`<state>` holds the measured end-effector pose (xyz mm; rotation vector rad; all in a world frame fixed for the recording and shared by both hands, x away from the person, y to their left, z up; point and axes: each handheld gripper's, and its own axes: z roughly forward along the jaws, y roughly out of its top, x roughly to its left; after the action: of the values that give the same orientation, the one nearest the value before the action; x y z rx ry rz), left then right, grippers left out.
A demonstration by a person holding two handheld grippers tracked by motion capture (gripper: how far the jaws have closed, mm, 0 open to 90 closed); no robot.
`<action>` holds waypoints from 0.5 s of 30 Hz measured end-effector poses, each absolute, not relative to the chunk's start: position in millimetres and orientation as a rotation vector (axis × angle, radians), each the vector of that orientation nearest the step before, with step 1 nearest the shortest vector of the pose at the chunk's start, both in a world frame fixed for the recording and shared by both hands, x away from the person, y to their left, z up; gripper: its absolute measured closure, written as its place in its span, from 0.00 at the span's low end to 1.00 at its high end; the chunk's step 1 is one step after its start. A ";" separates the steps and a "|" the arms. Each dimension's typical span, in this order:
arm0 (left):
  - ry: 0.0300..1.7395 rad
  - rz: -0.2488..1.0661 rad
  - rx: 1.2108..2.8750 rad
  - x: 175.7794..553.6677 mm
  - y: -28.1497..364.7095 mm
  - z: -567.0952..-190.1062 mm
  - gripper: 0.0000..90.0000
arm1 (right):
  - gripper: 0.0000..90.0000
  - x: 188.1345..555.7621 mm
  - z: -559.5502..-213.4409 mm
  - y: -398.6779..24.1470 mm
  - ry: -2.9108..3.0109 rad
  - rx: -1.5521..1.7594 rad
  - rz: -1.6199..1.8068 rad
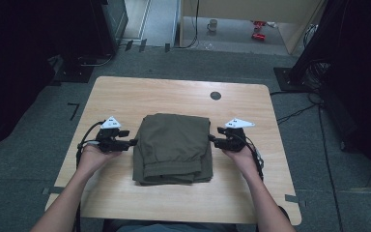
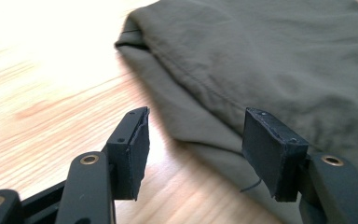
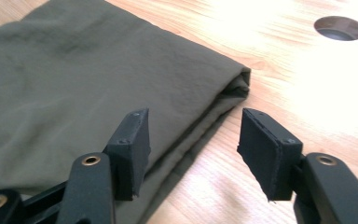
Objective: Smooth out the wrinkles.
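Observation:
A folded olive-green garment (image 1: 174,147) lies flat in the middle of the wooden table (image 1: 125,94). My left gripper (image 1: 133,142) sits at the garment's left edge, jaws open and pointing inward. In the left gripper view the garment's edge (image 2: 200,126) runs between the two black pads (image 2: 137,149), which do not press on it. My right gripper (image 1: 211,139) faces the garment's right edge, also open. In the right gripper view the folded edge (image 3: 200,126) passes between the pads (image 3: 268,149) without being pinched.
A round cable hole (image 1: 215,95) is in the table behind the garment. Bare wood surrounds the garment on all sides. Beyond the table lie grey carpet, cables and dark equipment stands (image 1: 314,58). The person's forearms enter from the bottom.

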<state>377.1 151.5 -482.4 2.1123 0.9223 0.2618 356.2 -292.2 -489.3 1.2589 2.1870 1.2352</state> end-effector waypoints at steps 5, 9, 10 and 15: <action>0.950 0.292 2.098 382.7 161.9 -485.9 0.46 | 0.44 358.7 -491.4 -297.3 2.174 1.252 1.208; 0.968 0.306 2.095 385.2 169.0 -487.9 0.45 | 0.43 363.0 -494.1 -304.4 2.164 1.275 1.200; 0.965 0.317 2.092 385.7 170.3 -488.8 0.45 | 0.43 363.8 -494.8 -305.9 2.159 1.280 1.199; 0.973 0.316 2.079 390.4 178.3 -492.9 0.45 | 0.43 372.0 -499.7 -321.5 2.128 1.320 1.191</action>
<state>390.4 178.3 -492.9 2.0794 0.9730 0.3163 372.0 -321.5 -499.7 1.3200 2.1276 1.1912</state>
